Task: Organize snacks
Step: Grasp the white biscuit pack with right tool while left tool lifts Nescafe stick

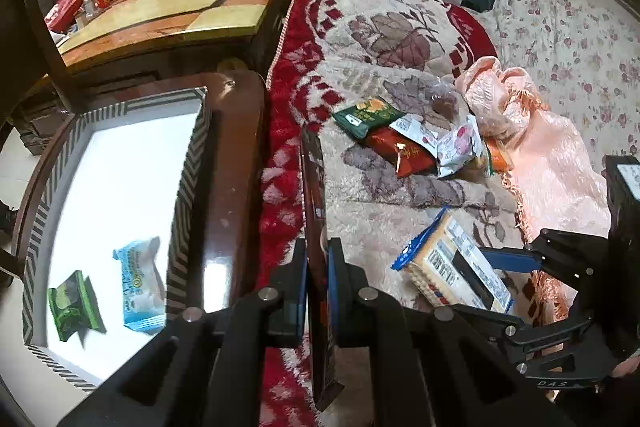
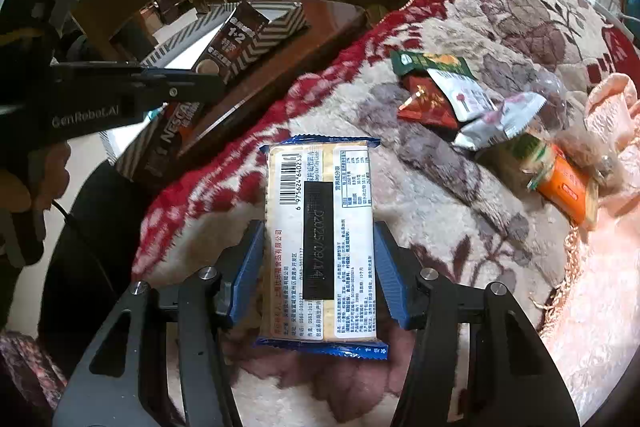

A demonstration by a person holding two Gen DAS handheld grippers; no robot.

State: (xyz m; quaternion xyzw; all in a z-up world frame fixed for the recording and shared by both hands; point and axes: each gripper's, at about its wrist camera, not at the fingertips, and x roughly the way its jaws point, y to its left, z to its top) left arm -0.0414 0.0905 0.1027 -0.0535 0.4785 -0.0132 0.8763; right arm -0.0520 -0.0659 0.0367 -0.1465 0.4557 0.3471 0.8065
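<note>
Right wrist view shows the cracker pack (image 2: pixel 320 243) between the blue pads of the right gripper (image 2: pixel 319 275), which pinch its two long sides above the flowered blanket (image 2: pixel 460 7). Its label carries a barcode, a nutrition table and Chinese print too small to read; a dark strip bears a date stamp, only partly legible. The lower end of the pack hides behind its blue crimped edge.

To the left, the left gripper (image 1: pixel 317 263) is pressed together on a thin coffee sachet (image 2: pixel 224 55), seen edge-on in its own camera. "NESCA" can be read on it, the rest cut off by the arm marked "GenRobot.AI".

Further right lies a pile of snacks (image 2: pixel 472 99): green, red, white and orange packets overlapping, their writing blurred. Beside the blanket stands a striped box (image 1: pixel 188 167) holding a green packet (image 1: pixel 74 305) and a light blue packet (image 1: pixel 142 287), both blurred.
</note>
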